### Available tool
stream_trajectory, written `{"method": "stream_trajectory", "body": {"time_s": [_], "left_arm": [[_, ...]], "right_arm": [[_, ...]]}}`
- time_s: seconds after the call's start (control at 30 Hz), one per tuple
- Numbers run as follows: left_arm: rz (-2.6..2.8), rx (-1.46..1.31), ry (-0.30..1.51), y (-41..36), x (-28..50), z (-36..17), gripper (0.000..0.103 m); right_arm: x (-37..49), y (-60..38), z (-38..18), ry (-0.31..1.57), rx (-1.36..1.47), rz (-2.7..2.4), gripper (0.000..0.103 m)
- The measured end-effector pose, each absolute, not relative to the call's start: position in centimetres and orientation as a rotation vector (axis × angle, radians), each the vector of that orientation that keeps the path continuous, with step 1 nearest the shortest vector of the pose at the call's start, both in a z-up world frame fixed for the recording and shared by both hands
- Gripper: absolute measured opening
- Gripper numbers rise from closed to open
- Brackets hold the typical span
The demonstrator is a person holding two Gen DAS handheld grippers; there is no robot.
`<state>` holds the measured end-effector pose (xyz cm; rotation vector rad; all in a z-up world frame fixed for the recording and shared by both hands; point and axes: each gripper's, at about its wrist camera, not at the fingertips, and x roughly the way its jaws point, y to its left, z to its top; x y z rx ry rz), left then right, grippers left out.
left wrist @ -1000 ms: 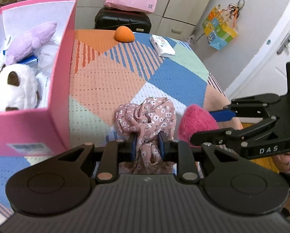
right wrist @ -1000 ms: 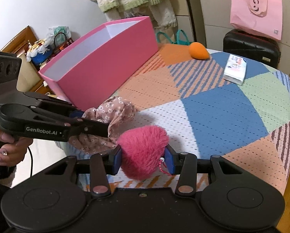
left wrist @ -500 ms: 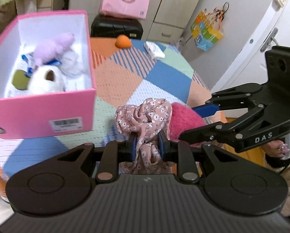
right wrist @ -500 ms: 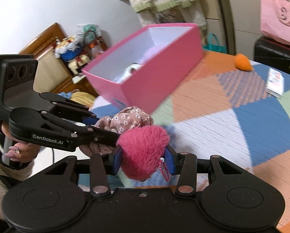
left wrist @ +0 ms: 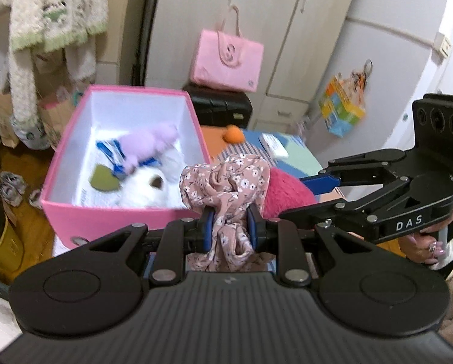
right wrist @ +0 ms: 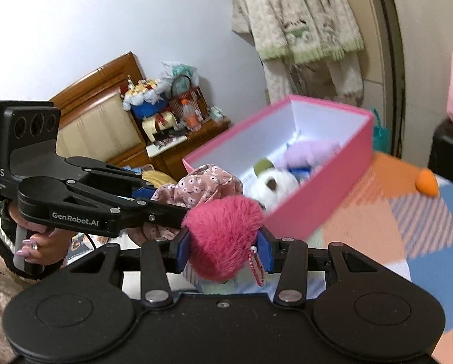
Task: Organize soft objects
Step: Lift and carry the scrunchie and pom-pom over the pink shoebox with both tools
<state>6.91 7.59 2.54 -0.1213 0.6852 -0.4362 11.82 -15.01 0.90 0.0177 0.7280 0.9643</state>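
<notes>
Carrying two soft items at once, one per gripper, likely saving a trip. Left gripper (left wrist: 228, 227) pinching floral cloth (left wrist: 226, 182) tight at bunched middle, ends dangling. Right gripper (right wrist: 223, 250) clamping pink pompom (right wrist: 223, 233) between pads, fluff bulging over. Both hanging in air, side by side, near pink box (left wrist: 105, 221). Box sitting open on surface, plush toys inside, room likely remaining. Orange sponge (left wrist: 233, 135) waiting beyond on surface.

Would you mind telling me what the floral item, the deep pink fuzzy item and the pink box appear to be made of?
Floral item: thin woven fabric, matte, judging by its soft gathered folds and printed flowers. Fuzzy item: plush synthetic fur, with a dense raised pile; the filling is not visible. Pink box: probably cardboard, with a smooth pink outside, a white inside and thin straight walls.
</notes>
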Motion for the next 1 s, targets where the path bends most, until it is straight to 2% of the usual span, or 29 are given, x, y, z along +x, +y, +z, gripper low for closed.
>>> {"method": "stream_trajectory", "body": {"time_s": [0.5, 1.0], "left_arm": [[-0.343, -0.089, 0.574, 10.9, 11.3, 4.7, 0.021], [-0.304, -0.118, 0.732, 12.9, 18.3, -0.5, 0.021]], "right_arm": [[16.5, -10.5, 3.5, 0.601, 0.010, 0.991, 0.050], [21.7, -6.3, -0.5, 0.695, -0.079, 0.951, 0.051]]}}
